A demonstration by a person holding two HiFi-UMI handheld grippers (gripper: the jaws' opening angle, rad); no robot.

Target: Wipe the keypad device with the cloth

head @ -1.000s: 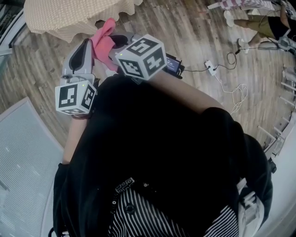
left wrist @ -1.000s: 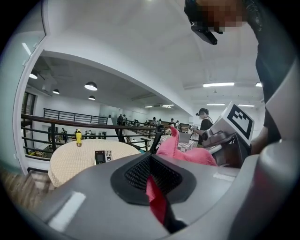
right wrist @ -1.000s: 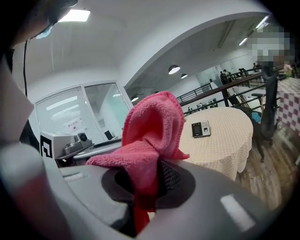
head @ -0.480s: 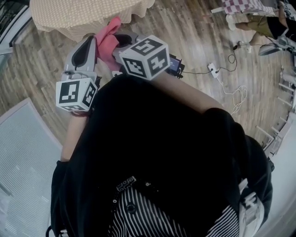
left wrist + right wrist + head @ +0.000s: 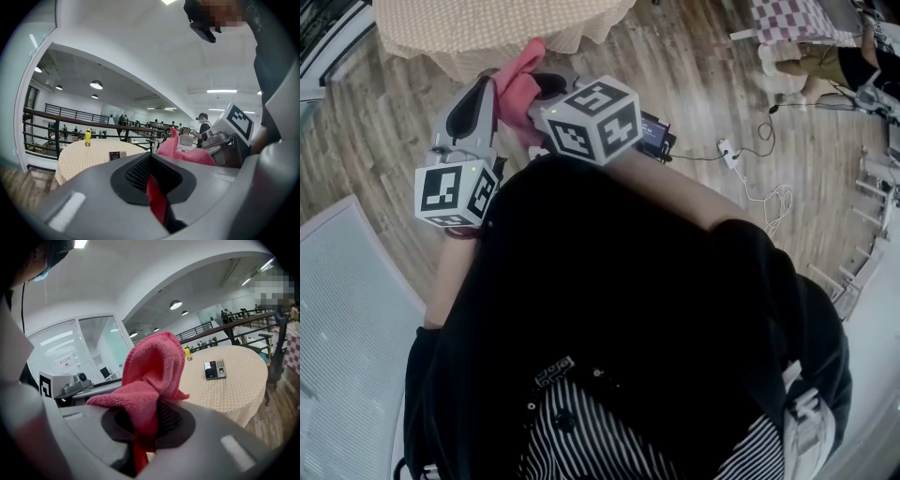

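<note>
A pink cloth (image 5: 517, 80) hangs bunched between my two grippers, held up in front of the person's chest. My right gripper (image 5: 150, 420) is shut on the cloth (image 5: 152, 376), which bulges up over its jaws. My left gripper (image 5: 152, 176) is shut too, with a red strip of the cloth (image 5: 157, 201) pinched between its jaws. In the head view the left gripper (image 5: 473, 98) sits just left of the right gripper (image 5: 546, 89). The keypad device (image 5: 215, 369) lies flat on a round table with a beige dotted cover (image 5: 243, 385), well beyond both grippers. The keypad device (image 5: 118, 155) is apart from them.
A small yellow bottle (image 5: 187, 352) stands on the far side of the table (image 5: 487, 28). On the wooden floor lie a power strip with cables (image 5: 727, 141) and a dark box (image 5: 656, 131). A person (image 5: 825, 56) sits at the upper right. A railing (image 5: 70, 124) runs behind the table.
Both grippers stay shut on the cloth in nearly the same place. The head view has shifted a little, so the table shows further right along the top edge.
</note>
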